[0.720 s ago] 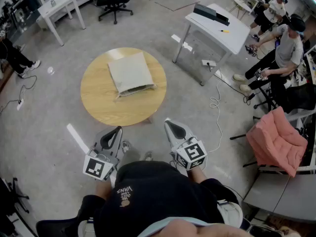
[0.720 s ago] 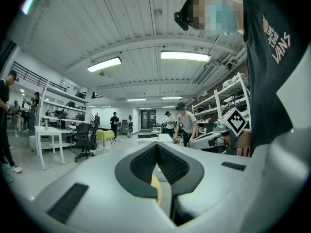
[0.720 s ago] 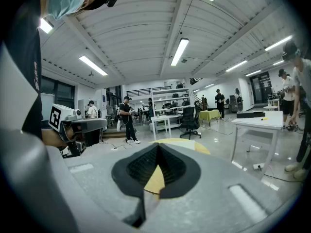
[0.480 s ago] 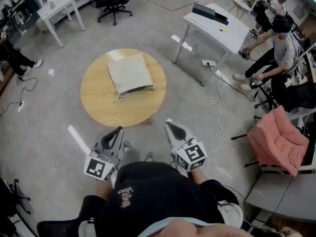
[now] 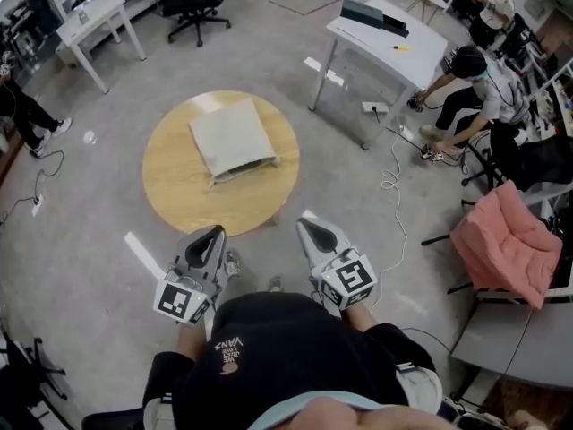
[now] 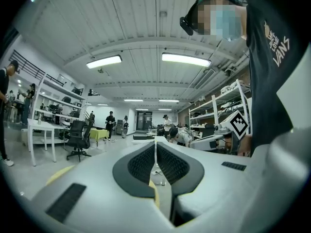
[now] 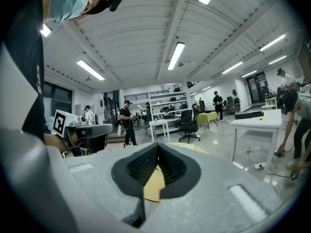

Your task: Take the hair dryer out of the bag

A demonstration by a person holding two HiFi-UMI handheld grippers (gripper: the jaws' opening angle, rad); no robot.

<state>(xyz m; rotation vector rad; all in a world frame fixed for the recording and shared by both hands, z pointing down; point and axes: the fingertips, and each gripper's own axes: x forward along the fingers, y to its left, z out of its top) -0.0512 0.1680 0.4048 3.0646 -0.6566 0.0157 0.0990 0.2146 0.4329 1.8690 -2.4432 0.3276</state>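
- Both grippers are up in front of me and neither has got to the table. The left gripper [image 5: 212, 237] has its jaws pressed right together with nothing in them. Same story on the right gripper [image 5: 308, 229]: pads closed up, empty.
- The bag [image 5: 233, 137] is lying flat on the round table [image 5: 179, 191], roughly in the middle and well ahead of both grippers. I can't see the hair dryer anywhere, so I'm assuming it's inside that bag.
- The step in hand is just the approach, so nothing's really started.
- The bag's near edge looks like the mouth to me (there's a dark lip along it), so I'd come in from my side rather than go over the top.
- I'd open both sets of jaws before I get there. Arriving closed means fumbling right at the fabric.
- My plan is to pinch one side of the mouth with the left and hold the bag down, then send the right in for the dryer.
- The fabric looks soft, so it'll probably drag across the table if I pull without anchoring it.
- Go slow near the table edge.
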